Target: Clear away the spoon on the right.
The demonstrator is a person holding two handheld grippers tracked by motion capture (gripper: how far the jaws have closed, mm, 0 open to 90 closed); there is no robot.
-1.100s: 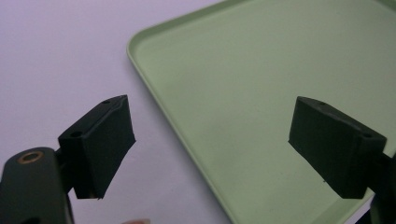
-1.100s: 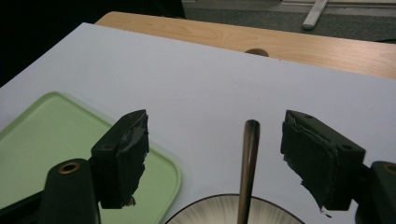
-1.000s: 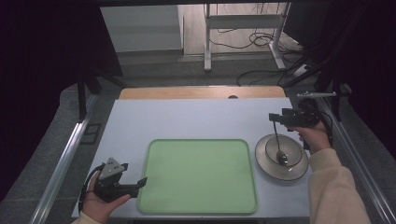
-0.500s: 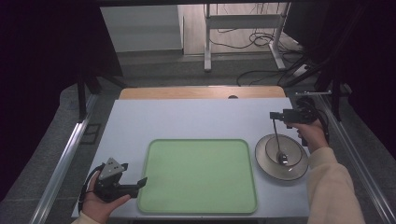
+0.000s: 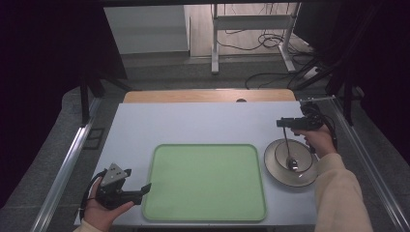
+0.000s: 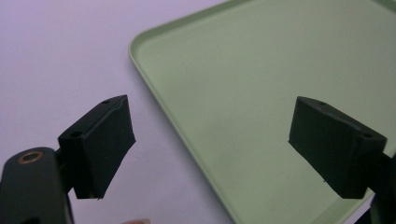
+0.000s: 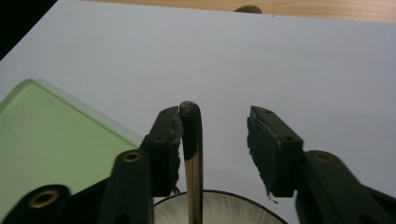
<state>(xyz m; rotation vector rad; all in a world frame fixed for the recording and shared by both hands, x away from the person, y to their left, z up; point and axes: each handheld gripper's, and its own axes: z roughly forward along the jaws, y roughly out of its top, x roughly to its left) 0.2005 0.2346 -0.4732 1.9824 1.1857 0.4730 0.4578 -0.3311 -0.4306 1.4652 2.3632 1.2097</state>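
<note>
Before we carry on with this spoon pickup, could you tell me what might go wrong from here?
1. The right gripper has just been closing, but the spoon handle lies against one pad only, with a gap to the other; an off-centre pinch could let it twist or slip.
2. The spoon's bowl rests in the dish; a tilted lift might drag or tip the dish.
3. The dish sits close to the green tray, so a nudge could knock them together.

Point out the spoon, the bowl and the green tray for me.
spoon (image 7: 194, 140), right gripper view, upper handle.
bowl (image 5: 275, 162), high view, left rim.
green tray (image 5: 203, 181), high view, bare middle.
</note>
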